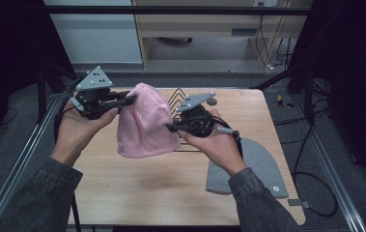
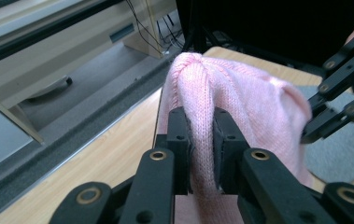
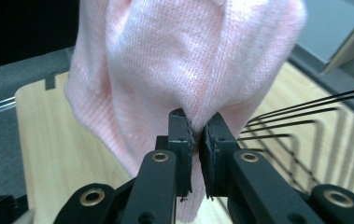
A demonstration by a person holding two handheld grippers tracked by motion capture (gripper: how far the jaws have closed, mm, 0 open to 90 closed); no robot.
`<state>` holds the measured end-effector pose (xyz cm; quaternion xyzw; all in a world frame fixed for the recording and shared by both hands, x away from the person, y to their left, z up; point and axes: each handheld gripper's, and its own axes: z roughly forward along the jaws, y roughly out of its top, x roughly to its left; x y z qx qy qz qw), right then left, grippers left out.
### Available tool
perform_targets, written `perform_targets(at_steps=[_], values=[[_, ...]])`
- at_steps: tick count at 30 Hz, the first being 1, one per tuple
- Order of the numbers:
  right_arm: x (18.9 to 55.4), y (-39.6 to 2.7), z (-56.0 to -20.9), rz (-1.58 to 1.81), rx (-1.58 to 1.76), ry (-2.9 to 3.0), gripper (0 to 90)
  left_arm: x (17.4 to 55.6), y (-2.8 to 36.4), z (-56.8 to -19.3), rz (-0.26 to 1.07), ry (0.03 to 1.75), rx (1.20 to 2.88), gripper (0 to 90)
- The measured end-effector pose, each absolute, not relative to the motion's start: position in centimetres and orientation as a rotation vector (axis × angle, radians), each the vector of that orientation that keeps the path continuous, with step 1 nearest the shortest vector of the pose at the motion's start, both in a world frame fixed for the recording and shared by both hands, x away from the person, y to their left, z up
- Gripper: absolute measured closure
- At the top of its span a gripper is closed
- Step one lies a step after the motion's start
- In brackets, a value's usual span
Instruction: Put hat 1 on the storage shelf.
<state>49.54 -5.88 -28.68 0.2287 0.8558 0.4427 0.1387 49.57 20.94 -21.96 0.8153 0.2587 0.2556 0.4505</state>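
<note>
1. Pink knitted beanie point(image 1: 144, 123), soft ribbed yarn, hangs over the middle of the pale wooden table point(image 1: 142, 193), its lower edge at or just above the surface, held between the two grippers.
2. Left gripper point(image 1: 131, 100): reaches in from the left, near the beanie's upper edge. In the left gripper view its black pads point(image 2: 180, 140) stand nearly together with a fold of the pink knit point(image 2: 240, 107) pinched between them, so the cloth bunches up above the jaws.
3. Right gripper point(image 1: 170, 127): meets the beanie's right side, lower down than the left one. In the right gripper view its pads point(image 3: 180, 133) are almost closed, with a thin fold of the knit point(image 3: 184, 60) clamped in the narrow gap; the rest of the beanie drapes above and to the left of the jaws.
4. Grey felt piece with one rounded end point(image 1: 262, 164) lies flat on the table's right part, under the person's right forearm, apart from the beanie.
5. Nested black triangular outlines point(image 1: 175, 99) are marked on the tabletop behind the beanie, partly covered by it.
</note>
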Motion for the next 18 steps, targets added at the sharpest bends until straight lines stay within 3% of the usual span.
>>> perform_targets(at_steps=[18], values=[[53.3,-8.4,-24.4,1.261,0.717,2.364,83.6,53.2,19.0,-19.7,0.652,0.651,1.916,78.3]])
